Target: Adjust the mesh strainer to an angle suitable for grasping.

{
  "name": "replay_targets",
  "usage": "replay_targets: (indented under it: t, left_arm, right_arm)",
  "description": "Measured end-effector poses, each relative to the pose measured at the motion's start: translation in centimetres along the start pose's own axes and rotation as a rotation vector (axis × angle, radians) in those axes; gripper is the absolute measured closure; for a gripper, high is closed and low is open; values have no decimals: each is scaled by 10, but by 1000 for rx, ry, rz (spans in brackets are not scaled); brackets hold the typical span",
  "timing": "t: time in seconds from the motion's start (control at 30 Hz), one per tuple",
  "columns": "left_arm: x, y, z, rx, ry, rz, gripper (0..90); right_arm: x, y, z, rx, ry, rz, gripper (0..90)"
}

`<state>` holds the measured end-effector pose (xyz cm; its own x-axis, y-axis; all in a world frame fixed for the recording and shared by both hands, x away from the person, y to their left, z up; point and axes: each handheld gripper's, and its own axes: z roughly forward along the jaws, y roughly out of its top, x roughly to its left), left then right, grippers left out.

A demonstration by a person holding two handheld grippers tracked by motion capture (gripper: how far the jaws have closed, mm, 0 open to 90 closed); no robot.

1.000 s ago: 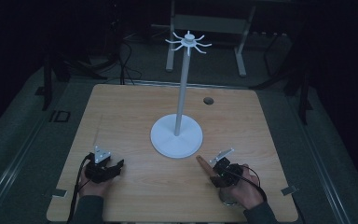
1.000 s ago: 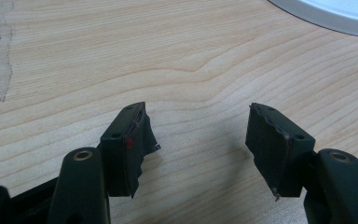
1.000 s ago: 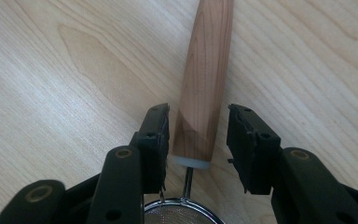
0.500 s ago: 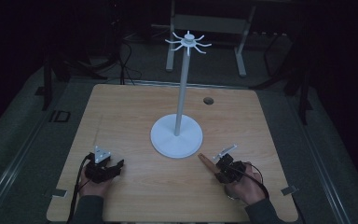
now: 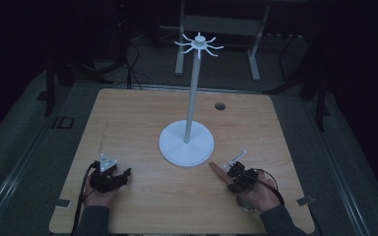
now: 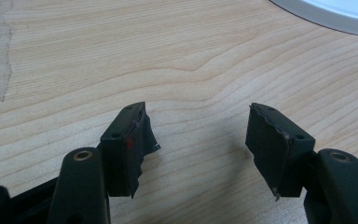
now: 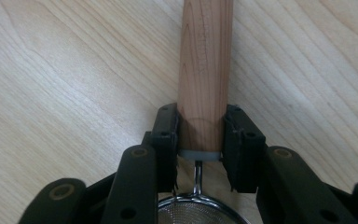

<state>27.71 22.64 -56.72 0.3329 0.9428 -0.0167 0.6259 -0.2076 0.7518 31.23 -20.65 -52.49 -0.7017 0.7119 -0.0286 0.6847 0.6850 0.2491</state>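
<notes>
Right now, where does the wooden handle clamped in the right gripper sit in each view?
High view: wooden handle at lower right, pointing toward the white stand base from the right gripper.
Right gripper view: handle centre, clamped between the jaws, a mesh strainer below.
Left gripper view: no handle here.
Shared landmark: the light wooden table.

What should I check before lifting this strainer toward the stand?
1. Grip: right gripper jaws closed on the wooden handle of the strainer, near its metal end: ok.
2. Handle straight between the jaws: ok.
3. Left gripper open, holding nothing: ok.
4. Left gripper away from the stand: ok.
5. Free hook on the stand's top: appears bare, ok.
6. Hanging loop on the strainer: cannot tell.
</notes>
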Motion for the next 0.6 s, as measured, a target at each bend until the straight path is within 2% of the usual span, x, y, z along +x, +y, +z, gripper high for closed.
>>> replay_targets:
  t: [0.37, 0.6]
  left_arm:
    - [0, 0, 0, -1, -1, -2, 392]
    - [0, 0, 0, -1, 0, 1, 392]
  right_arm:
    - [1, -3, -1, -7, -4, -3, 693]
    - [1, -3, -5, -39, -12, 6, 693]
